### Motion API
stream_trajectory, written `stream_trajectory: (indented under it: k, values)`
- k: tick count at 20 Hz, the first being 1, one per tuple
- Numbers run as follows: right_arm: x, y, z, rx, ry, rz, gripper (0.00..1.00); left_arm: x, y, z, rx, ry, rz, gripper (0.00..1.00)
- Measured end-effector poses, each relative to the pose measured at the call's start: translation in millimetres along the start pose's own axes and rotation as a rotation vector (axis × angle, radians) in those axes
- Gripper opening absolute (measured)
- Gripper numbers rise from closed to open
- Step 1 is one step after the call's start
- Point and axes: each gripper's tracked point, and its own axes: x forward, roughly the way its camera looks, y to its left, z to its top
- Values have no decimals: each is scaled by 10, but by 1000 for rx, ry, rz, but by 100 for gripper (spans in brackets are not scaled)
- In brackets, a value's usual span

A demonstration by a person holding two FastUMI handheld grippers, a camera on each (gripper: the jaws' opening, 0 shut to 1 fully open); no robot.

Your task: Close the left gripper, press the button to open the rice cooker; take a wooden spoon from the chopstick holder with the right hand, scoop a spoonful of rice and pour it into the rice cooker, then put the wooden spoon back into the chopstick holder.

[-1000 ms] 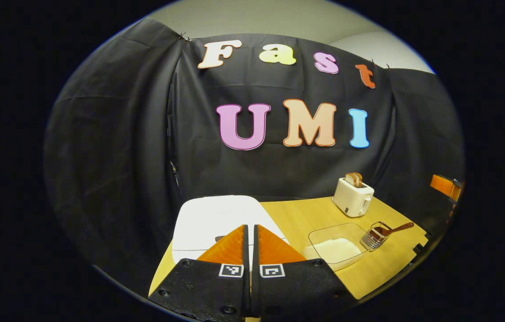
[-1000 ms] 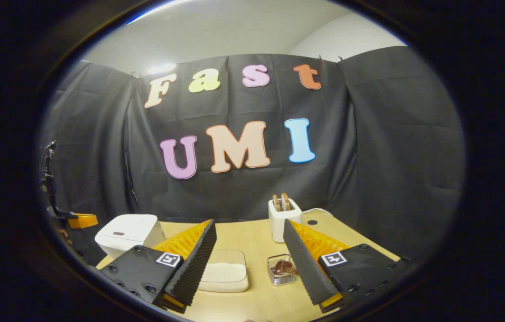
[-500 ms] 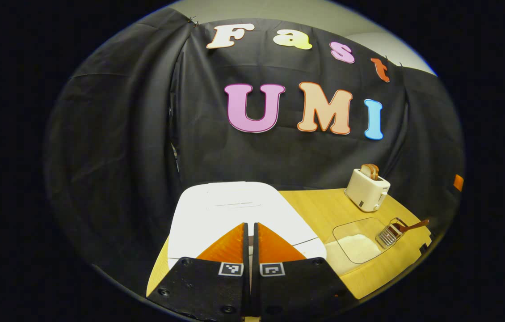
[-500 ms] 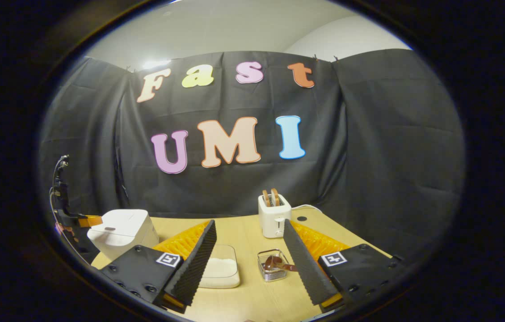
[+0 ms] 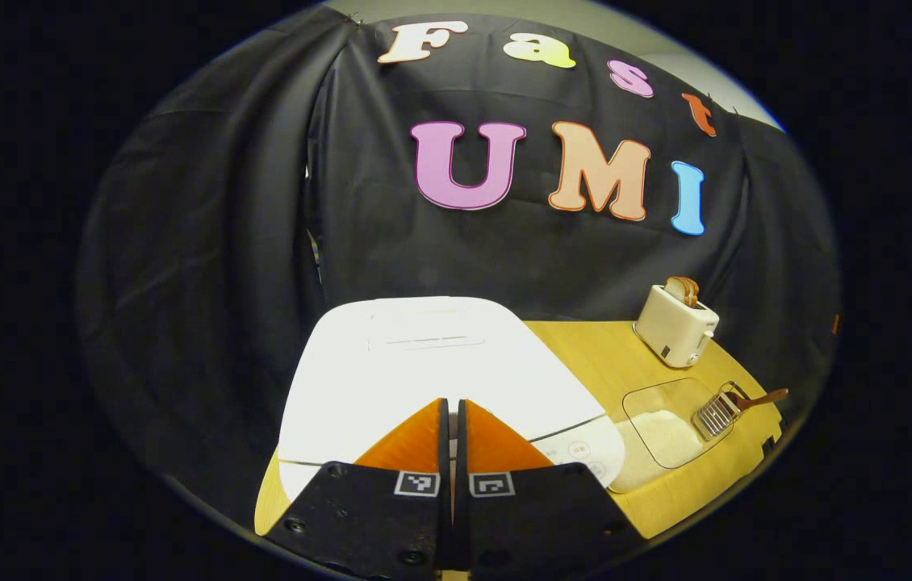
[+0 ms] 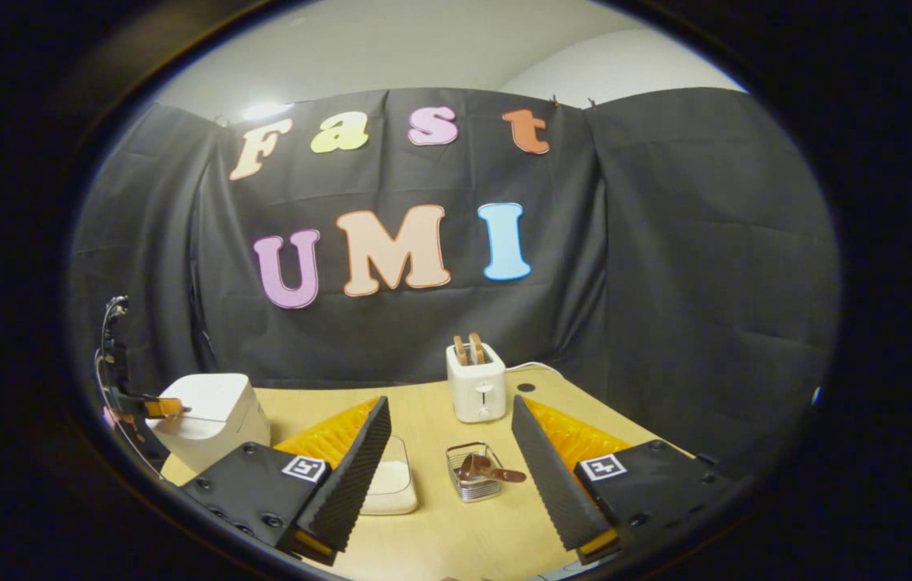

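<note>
Wooden counter (image 6: 440, 532) underfoot of it all, stretching back to the black cloth wall. Biggest on it, the white rice cooker (image 5: 432, 363), lid down, sitting at the counter's left end; seen again in the right gripper view (image 6: 210, 415), far left. Left gripper (image 5: 453, 407) poised right over the cooker's front edge, fingers pressed together with nothing between them, tips aimed at the lid's front rim near the control panel; contact with the button impossible to judge from here. Same gripper glimpsed from the side at the cooker's front (image 6: 156, 407).

Right gripper (image 6: 449, 452) hanging above the near side of the counter, fingers spread wide and empty. Between those fingers, farther off, the white toaster (image 6: 478, 389) at the back with two slices standing up. Clear tub of rice (image 5: 666, 424) lying just right of the cooker. Just beside the tub, the wire chopstick holder (image 6: 470, 472), and in it the wooden spoon (image 6: 488, 470), bowl down inside, long axis tilted low, handle pointing out over the rim to the right.
</note>
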Motion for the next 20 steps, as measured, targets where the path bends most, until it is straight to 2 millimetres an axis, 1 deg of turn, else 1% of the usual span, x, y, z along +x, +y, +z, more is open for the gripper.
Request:
stream_trajectory:
  k: [4, 5, 9, 12, 15, 20]
  values:
    - [3, -16, 15, 3, -6, 5, 95, -21, 8, 101, 12, -23, 11, 0]
    - [5, -14, 30, 3, -9, 7, 96, -29, 7, 166, 12, -37, 16, 0]
    - [-19, -61, 22, -3, -16, 9, 96, -50, 10, 493, 18, -105, 24, 0]
    - [-30, -106, -30, 9, -8, 10, 96, -56, 39, 730, 6, -148, 30, 0]
    - [-22, -142, -42, 21, -4, 11, 96, -17, 55, 945, 10, -191, 36, 0]
    - [-14, -199, -66, 18, -2, 12, 97, 57, 115, 1358, 23, -261, 50, 0]
